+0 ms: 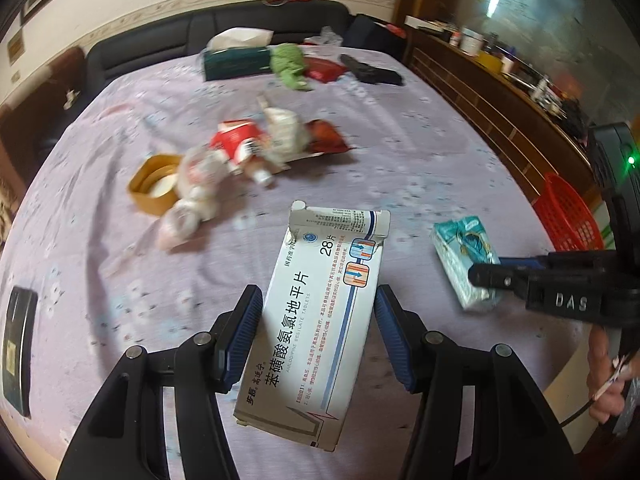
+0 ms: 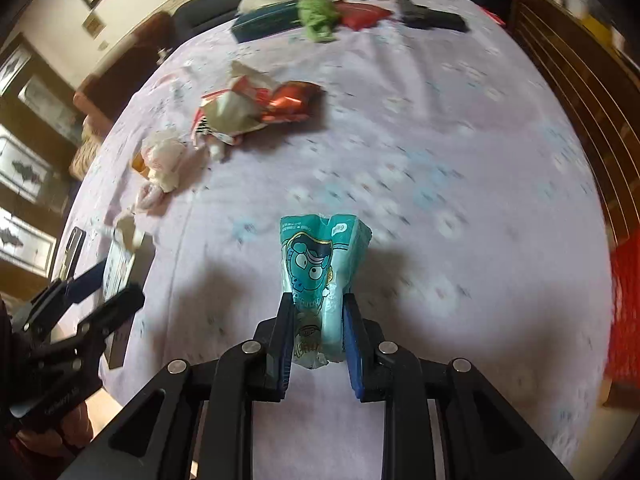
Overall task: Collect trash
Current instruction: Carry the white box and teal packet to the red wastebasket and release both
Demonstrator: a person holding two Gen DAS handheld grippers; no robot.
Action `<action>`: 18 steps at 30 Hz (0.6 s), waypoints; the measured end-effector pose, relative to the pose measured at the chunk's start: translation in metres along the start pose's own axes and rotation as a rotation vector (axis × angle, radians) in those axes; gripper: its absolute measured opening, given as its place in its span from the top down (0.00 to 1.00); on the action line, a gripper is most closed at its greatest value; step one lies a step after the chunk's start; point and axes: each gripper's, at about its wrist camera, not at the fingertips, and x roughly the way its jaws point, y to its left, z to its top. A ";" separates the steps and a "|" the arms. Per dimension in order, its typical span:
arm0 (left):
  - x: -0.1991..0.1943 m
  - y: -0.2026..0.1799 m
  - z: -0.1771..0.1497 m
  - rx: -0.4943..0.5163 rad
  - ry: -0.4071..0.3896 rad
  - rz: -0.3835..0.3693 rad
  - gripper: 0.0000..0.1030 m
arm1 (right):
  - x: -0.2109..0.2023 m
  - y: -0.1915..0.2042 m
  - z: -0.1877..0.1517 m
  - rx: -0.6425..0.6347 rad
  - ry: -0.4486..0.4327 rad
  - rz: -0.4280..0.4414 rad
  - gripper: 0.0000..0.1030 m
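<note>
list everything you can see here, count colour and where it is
medicine box: 1, white and blue, held in the left claw
tissue pack: 1, teal, held in the right claw
trash pile: several, red, white and clear wrappers and a small bottle, mid table
round tin: 1, gold, left of the pile
tissue box: 1, dark green, far edge
cloth: 1, green, right of the tissue box
pouch: 1, red, beside the cloth
black item: 1, far right, too blurred to name
basket: 1, red, off the table's right edge
tablecloth: 1, lilac, covers the table
left claw: 1, black with blue pads, shut on the medicine box
right claw: 1, same, shut on the tissue pack
</note>
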 end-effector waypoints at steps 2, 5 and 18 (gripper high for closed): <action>-0.001 -0.014 0.003 0.023 -0.002 -0.001 0.45 | -0.009 -0.010 -0.012 0.021 -0.006 0.000 0.77; -0.001 -0.031 0.007 0.050 -0.005 -0.010 0.45 | -0.023 -0.023 -0.024 0.049 -0.024 -0.011 0.77; -0.007 -0.091 0.025 0.168 -0.039 -0.018 0.45 | -0.073 -0.066 -0.039 0.125 -0.114 -0.038 0.77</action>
